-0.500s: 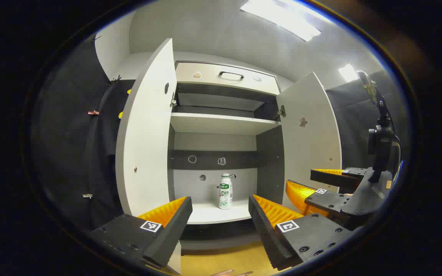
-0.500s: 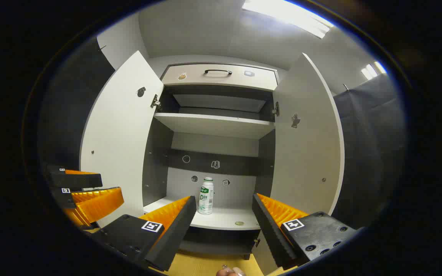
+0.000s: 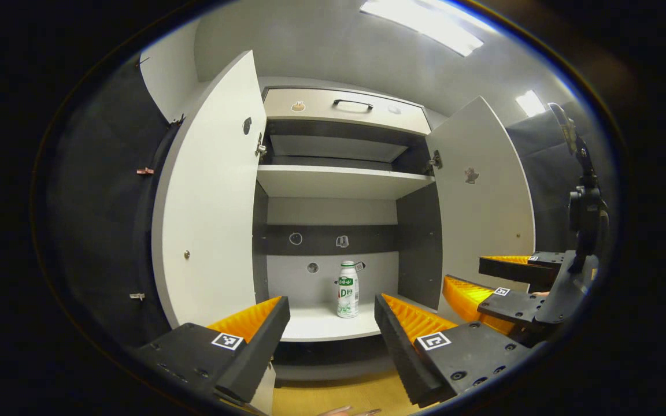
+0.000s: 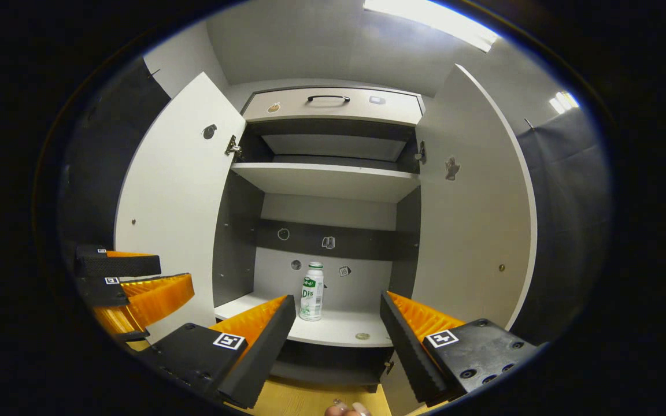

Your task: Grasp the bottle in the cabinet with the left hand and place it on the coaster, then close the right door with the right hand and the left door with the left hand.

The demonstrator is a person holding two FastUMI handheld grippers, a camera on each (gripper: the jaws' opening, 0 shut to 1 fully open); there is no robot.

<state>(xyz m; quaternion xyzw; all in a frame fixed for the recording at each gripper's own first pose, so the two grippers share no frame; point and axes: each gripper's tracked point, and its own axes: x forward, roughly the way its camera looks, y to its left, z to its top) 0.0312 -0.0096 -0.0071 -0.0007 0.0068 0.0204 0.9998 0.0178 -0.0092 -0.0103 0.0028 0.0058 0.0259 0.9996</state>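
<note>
Fingers of the left gripper (image 3: 332, 323) stand spread wide apart with nothing between them, aimed at the lower compartment of the cabinet. Beyond their gap, in the left gripper view, the small white plastic bottle with a green label (image 3: 348, 290) stands upright on the white bottom shelf (image 3: 315, 326), well apart from the fingertips and near the back panel. The right gripper (image 4: 337, 323) is likewise spread wide and holds nothing; in the right gripper view the bottle (image 4: 311, 292) shows just left of the middle of its gap, farther back on the same shelf (image 4: 333, 332), with a small round disc (image 4: 361, 335) lying on the shelf near the front edge to the bottle's right.

In the left gripper view the right gripper (image 3: 483, 280) also shows at the right, in front of the open white right door (image 3: 486, 214). In the right gripper view the left gripper (image 4: 130, 277) shows at the left, before the open white left door (image 4: 174, 196). Both doors swing outward. Above the bottle's compartment sits a white middle shelf (image 3: 339, 182), and over that a pale drawer front with a dark handle (image 3: 352, 104).
</note>
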